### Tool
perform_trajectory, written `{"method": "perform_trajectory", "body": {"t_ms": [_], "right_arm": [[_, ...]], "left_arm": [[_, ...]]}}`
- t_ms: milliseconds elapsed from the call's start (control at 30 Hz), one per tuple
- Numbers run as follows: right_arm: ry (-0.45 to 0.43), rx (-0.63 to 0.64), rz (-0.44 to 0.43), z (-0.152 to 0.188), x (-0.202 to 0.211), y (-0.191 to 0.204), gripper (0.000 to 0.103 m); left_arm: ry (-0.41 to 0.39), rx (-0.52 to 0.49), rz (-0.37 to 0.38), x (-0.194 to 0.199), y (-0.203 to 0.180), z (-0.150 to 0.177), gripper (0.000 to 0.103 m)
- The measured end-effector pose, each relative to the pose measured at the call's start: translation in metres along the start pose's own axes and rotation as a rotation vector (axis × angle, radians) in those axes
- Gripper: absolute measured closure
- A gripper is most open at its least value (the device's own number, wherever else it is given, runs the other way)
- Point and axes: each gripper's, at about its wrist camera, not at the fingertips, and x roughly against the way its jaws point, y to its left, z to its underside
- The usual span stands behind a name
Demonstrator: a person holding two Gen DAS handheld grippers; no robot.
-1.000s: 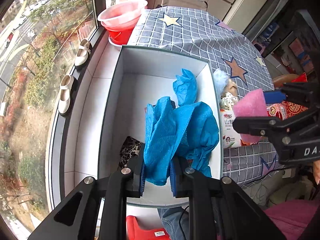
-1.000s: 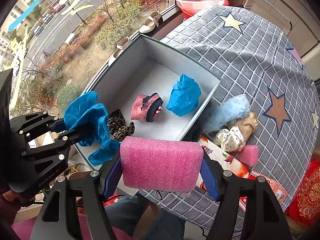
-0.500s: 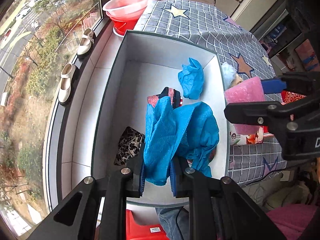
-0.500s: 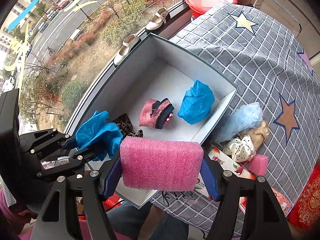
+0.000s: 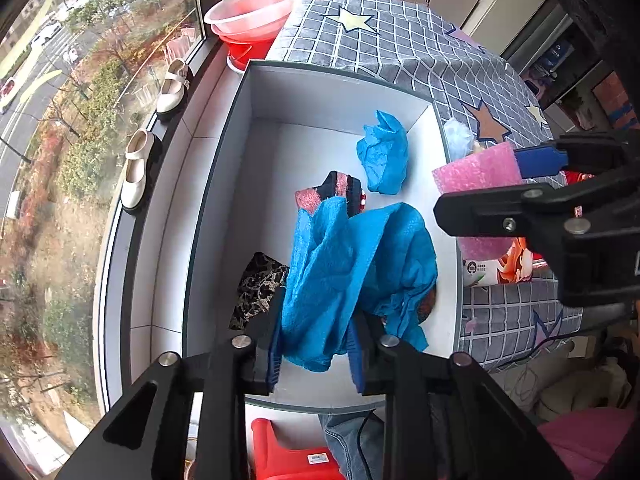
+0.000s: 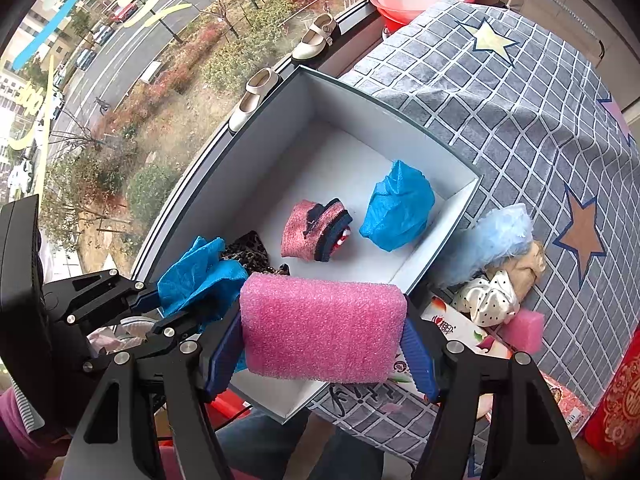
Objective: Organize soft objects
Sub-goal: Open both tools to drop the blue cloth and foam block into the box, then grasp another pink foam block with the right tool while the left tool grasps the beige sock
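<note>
My left gripper [image 5: 316,344] is shut on a crumpled blue cloth [image 5: 352,272] and holds it over the near end of an open white box [image 5: 256,92]. It also shows in the right wrist view [image 6: 200,276]. My right gripper [image 6: 324,352] is shut on a pink foam block [image 6: 320,328] above the box's near right edge; the block also shows in the left wrist view [image 5: 476,168]. Inside the box [image 6: 320,80] lie a blue cloth ball [image 6: 400,212], a pink and navy rolled cloth [image 6: 312,232] and a leopard-print cloth [image 6: 248,256].
On the grey checked tablecloth [image 6: 520,112] beside the box lie a pale blue fluffy piece [image 6: 492,236], a polka-dot cloth [image 6: 492,296], a beige cloth [image 6: 528,264], a small pink foam piece [image 6: 524,328] and a printed packet [image 6: 452,328]. A red basin [image 5: 256,8] and shoes [image 5: 136,168] sit by the window.
Both grippers have drawn back and up from the box, still holding the blue cloth and the pink foam. More of the box's floor and the rolled cloth shows now.
</note>
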Motion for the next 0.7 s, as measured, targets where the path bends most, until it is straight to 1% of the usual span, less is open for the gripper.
{"method": "perform_trajectory", "body": {"t_ms": [33,67,100,200,233,267,300,333,433,500,600,700], "right_arm": [[-0.003,0.002,-0.004,0.000,0.000,0.000,0.032],[-0.006,0.003,-0.010,-0.001,0.001,0.001,0.031],[-0.007,0.002,-0.017,-0.001,0.001,0.001,0.031],[-0.008,-0.017,-0.031,-0.002,0.001,-0.002,0.031],[-0.007,-0.025,-0.034,-0.002,0.001,-0.003,0.026],[-0.005,-0.033,-0.035,-0.002,0.001,-0.005,0.011],[-0.004,-0.042,-0.032,-0.001,0.002,-0.007,0.004],[-0.008,-0.051,-0.027,-0.001,0.003,-0.009,0.001],[-0.016,-0.072,-0.034,0.001,0.009,-0.018,0.001],[-0.025,-0.089,-0.027,0.004,0.017,-0.027,0.001],[-0.041,-0.126,-0.020,0.008,0.037,-0.051,0.001],[-0.052,-0.165,0.022,0.012,0.060,-0.087,0.001]], "left_arm": [[-0.002,-0.005,-0.005,0.001,-0.001,0.000,0.053],[-0.003,-0.007,-0.011,0.001,-0.002,0.000,0.042],[-0.005,-0.009,-0.018,0.002,-0.002,-0.001,0.037],[-0.010,-0.012,-0.033,0.004,-0.004,-0.002,0.028],[-0.019,-0.010,-0.035,0.006,-0.004,-0.002,0.026],[-0.032,-0.007,-0.039,0.007,-0.005,-0.003,0.021],[-0.042,-0.003,-0.046,0.009,-0.005,-0.004,0.019],[-0.044,-0.001,-0.047,0.010,-0.005,-0.004,0.019],[-0.039,0.007,-0.037,0.013,-0.006,-0.011,0.018],[-0.038,0.001,-0.014,0.017,-0.010,-0.018,0.018],[-0.037,-0.029,0.029,0.024,-0.020,-0.030,0.018],[-0.049,-0.080,0.024,0.030,-0.038,-0.042,0.018]]}}
